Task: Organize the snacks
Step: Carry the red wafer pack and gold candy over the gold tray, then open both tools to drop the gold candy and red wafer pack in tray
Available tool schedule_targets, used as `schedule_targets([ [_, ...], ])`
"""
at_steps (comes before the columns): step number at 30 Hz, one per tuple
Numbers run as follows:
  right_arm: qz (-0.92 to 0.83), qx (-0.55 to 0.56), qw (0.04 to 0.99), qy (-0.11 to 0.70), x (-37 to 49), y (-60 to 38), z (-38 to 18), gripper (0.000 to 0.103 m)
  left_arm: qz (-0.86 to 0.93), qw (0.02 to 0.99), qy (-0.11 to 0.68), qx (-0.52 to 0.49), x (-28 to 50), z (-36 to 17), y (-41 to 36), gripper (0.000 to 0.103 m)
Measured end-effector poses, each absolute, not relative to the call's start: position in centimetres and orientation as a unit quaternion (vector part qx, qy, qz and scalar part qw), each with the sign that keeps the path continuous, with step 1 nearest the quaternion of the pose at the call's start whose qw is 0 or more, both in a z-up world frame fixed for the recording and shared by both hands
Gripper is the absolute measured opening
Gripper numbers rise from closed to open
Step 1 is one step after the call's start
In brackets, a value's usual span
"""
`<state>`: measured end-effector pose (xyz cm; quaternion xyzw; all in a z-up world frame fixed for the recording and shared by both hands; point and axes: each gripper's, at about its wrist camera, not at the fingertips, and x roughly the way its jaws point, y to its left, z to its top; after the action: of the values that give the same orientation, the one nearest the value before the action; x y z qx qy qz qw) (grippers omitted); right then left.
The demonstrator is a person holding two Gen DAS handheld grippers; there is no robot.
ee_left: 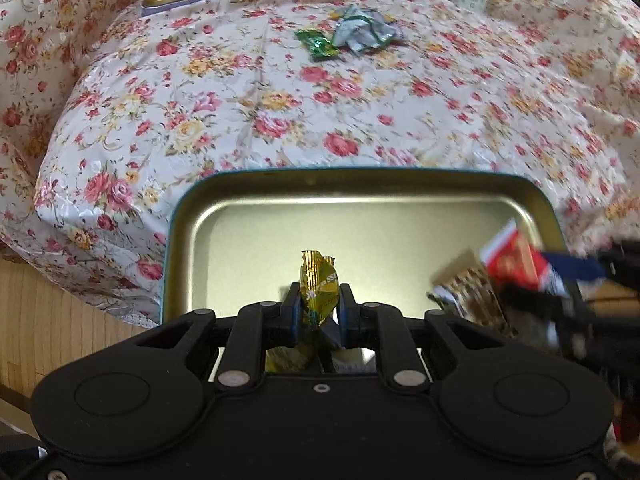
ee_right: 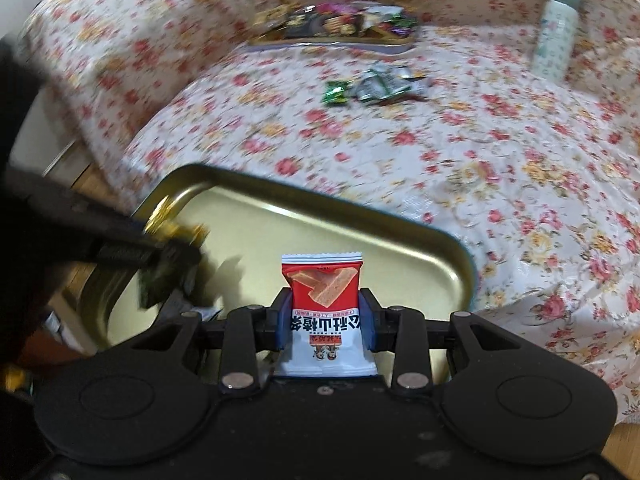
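Pinching a gold candy [ee_left: 319, 288] and a red packet [ee_right: 325, 304], both jaws hover inside the tin's rim [ee_left: 360, 174].

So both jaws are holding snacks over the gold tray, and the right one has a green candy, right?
Not quite. The right gripper holds a red and white snack packet, not a green candy; the right wrist view shows it. Both do hold snacks over the gold tray.

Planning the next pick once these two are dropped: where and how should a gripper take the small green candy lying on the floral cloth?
Take the green candy across its narrow middle, coming straight down from above. It lies flat on the floral cloth, so there is no edge to get under, and its twisted ends look too thin to hold. Keep the fingers clear of the crumpled silver wrappers close beside it.
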<state>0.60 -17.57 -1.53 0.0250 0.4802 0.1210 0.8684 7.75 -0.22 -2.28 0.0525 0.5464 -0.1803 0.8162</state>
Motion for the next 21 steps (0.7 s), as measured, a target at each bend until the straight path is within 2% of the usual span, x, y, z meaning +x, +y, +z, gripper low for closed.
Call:
schedule_targets([
  [11,0.199,-0.011,0.838,0.509,-0.8,-15.3,-2.4,0.036,-0.159,0.815,0.556,0.042,10.2,-3.4,-0.6,0.024],
  [21,0.213,-0.018,0.826,0.522,-0.8,-14.8,-3.0,0.037,-0.152,0.811,0.563,0.040,9.7,-3.5,0.1,0.031],
])
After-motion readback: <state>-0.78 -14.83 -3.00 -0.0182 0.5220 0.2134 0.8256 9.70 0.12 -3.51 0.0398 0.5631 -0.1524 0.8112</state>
